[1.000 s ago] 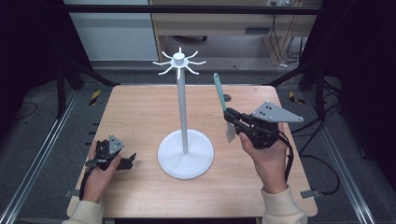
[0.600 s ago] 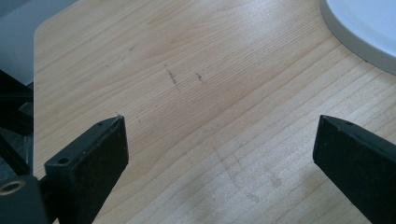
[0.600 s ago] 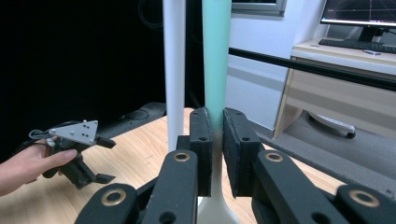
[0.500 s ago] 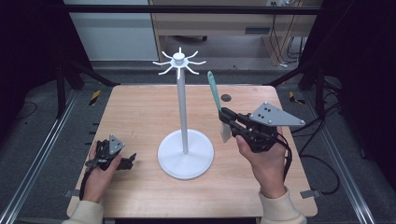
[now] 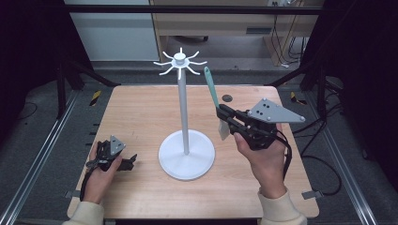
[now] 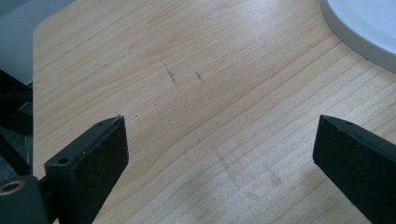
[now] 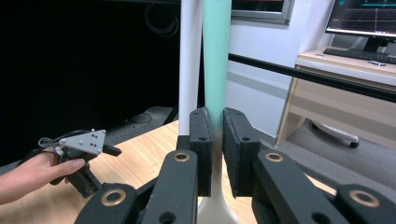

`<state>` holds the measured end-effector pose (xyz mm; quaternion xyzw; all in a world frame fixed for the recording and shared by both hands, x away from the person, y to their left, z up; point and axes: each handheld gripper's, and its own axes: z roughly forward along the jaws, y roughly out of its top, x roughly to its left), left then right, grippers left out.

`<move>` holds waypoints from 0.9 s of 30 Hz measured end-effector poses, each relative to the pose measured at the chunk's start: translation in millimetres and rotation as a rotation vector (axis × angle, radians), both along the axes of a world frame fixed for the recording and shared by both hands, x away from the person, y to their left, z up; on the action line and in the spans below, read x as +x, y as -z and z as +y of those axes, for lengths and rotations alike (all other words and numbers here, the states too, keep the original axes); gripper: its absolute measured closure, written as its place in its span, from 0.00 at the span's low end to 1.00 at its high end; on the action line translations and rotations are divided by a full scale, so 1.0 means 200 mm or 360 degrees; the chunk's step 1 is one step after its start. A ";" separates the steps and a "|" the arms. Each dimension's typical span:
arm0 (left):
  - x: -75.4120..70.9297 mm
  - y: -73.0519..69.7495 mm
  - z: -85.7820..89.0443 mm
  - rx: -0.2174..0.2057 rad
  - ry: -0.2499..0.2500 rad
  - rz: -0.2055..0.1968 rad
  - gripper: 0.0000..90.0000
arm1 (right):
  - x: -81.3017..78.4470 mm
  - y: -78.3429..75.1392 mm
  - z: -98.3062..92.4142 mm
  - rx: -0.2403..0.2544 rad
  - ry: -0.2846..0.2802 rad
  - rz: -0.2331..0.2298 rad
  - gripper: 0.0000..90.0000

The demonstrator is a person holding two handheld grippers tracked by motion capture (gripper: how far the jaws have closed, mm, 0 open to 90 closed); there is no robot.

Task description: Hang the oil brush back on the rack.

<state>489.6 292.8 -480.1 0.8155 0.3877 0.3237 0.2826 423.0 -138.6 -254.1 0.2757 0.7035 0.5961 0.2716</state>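
where grey floor rings it, pale wooden table (image 5: 141,117), scuffed grain

Pale wooden table (image 5: 141,117), black frame bars (image 5: 187,8), cables (image 5: 281,42), monitor and keyboard (image 7: 362,53) beyond.

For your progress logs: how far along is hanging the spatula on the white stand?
Done: the right gripper is shut on the mint-green-handled spatula, lifted off the wooden table. In hand: it is held upright beside the white hook stand. Left: hanging it on a hook. The left gripper rests open.
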 end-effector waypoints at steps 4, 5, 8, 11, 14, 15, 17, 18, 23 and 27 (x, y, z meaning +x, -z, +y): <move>0.00 0.00 0.00 -0.0001 -0.0001 -0.0001 0.03 | 0.00 0.00 0.02 -0.0011 -0.0010 0.0002 0.92; 0.00 0.00 0.00 0.0000 0.0000 0.0000 0.03 | 0.00 0.00 0.02 -0.0019 -0.0010 0.0002 0.92; 0.00 0.00 0.00 0.0006 0.0005 0.0002 0.03 | 0.00 0.01 0.03 -0.0028 -0.0014 0.0011 0.92; 0.00 0.00 0.00 0.0006 0.0005 0.0004 0.03 | 0.01 0.01 0.04 -0.0031 -0.0019 0.0013 0.92; 0.00 0.00 0.00 0.0008 0.0006 0.0004 0.03 | 0.01 0.01 0.04 -0.0030 -0.0025 0.0011 0.92; 0.00 0.00 0.00 0.0010 0.0007 0.0003 0.03 | 0.01 0.01 0.04 -0.0031 -0.0028 0.0012 0.92; 0.00 0.00 0.00 0.0010 0.0008 0.0005 0.03 | 0.01 0.01 0.04 -0.0033 -0.0034 0.0013 0.92; 0.00 0.00 0.00 0.0011 0.0008 0.0005 0.03 | 0.00 0.01 0.05 -0.0033 -0.0033 0.0013 0.92; 0.00 0.00 0.00 0.0010 0.0007 0.0004 0.03 | 0.00 0.01 0.05 -0.0045 -0.0037 0.0014 0.92; 0.00 0.00 0.00 0.0010 0.0008 0.0005 0.03 | 0.00 0.01 0.05 -0.0048 -0.0036 0.0020 0.92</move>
